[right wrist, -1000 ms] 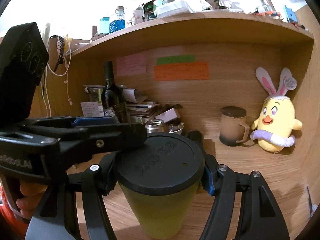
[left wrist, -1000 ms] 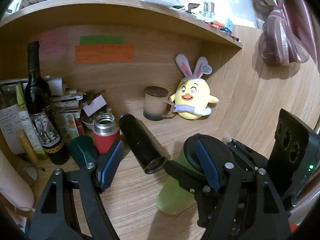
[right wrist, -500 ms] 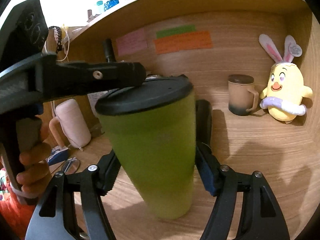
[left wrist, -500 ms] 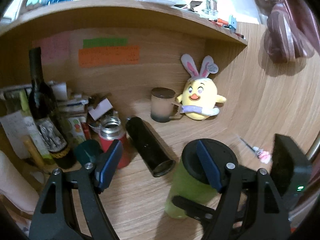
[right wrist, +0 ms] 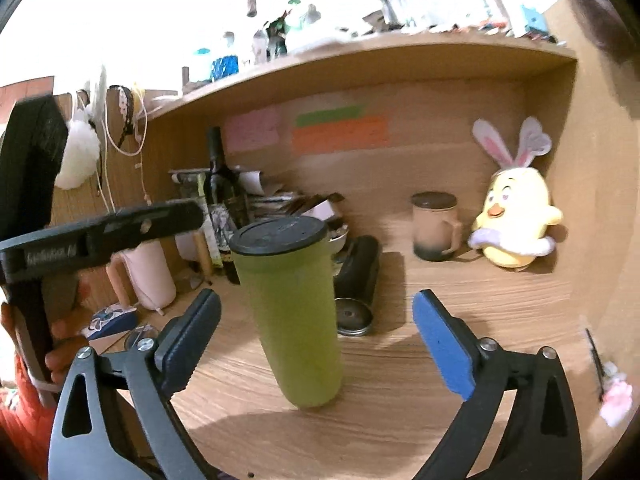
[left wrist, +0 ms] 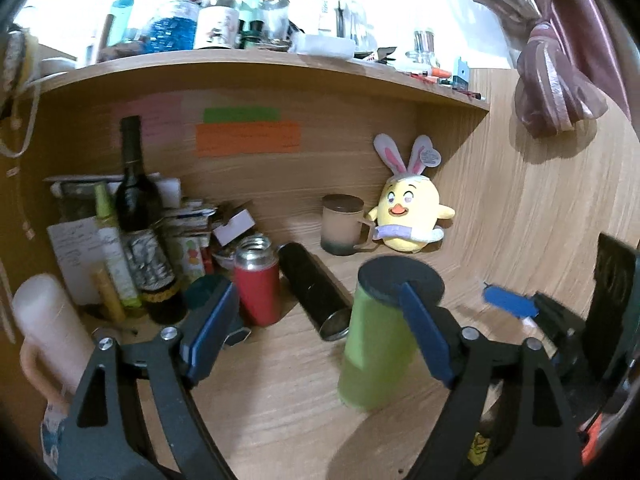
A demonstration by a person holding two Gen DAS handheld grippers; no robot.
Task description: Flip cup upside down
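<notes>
Wooden desk alcove under a cluttered shelf, perhaps window-lit behind.

Both cameras sit low over the wooden desk and look toward its back wall under the shelf. The left wrist view looks from the left side, close to the green cup, which stands on its right. The right wrist view looks from the right and sees the same cup in the middle, close. Both views share the yellow chick toy, the mug and the wine bottle.
</notes>
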